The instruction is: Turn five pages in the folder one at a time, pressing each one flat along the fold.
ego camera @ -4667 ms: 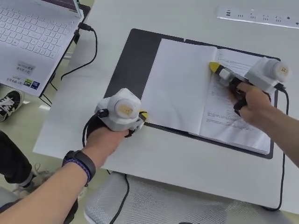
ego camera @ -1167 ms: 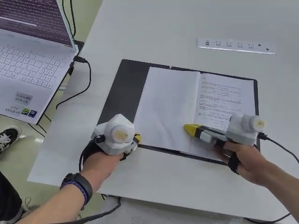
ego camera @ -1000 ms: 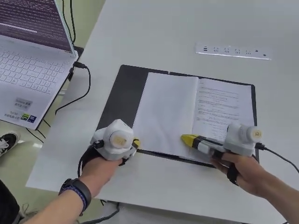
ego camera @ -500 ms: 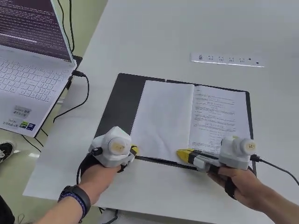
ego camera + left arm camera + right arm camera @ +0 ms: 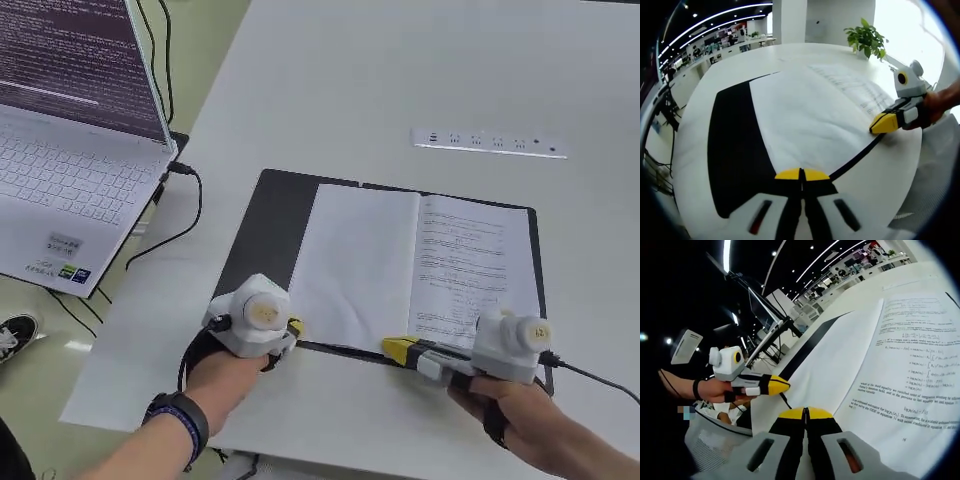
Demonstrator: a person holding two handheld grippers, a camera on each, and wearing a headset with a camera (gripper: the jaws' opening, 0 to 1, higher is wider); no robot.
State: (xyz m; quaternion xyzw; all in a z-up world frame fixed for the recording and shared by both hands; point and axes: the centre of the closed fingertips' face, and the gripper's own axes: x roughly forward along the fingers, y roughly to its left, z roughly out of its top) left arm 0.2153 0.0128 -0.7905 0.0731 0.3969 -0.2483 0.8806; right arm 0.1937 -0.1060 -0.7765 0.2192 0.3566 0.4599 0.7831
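The black folder lies open on the white table, a blank turned page on its left half and a printed page on its right. My left gripper rests shut at the folder's near left edge, its yellow tips together over the black cover. My right gripper is shut with nothing in it, its yellow tips at the foot of the fold, on the folder's near edge. In the right gripper view the printed page stretches ahead and the left gripper shows at the left.
An open laptop stands at the table's left edge with a black cable running past the folder. A white power strip lies beyond the folder. Cables trail from both grippers toward the near table edge.
My right gripper has slid down the fold from the top of the pages to the folder's near edge. The left gripper has stayed put at the near left edge. The head view has shifted.
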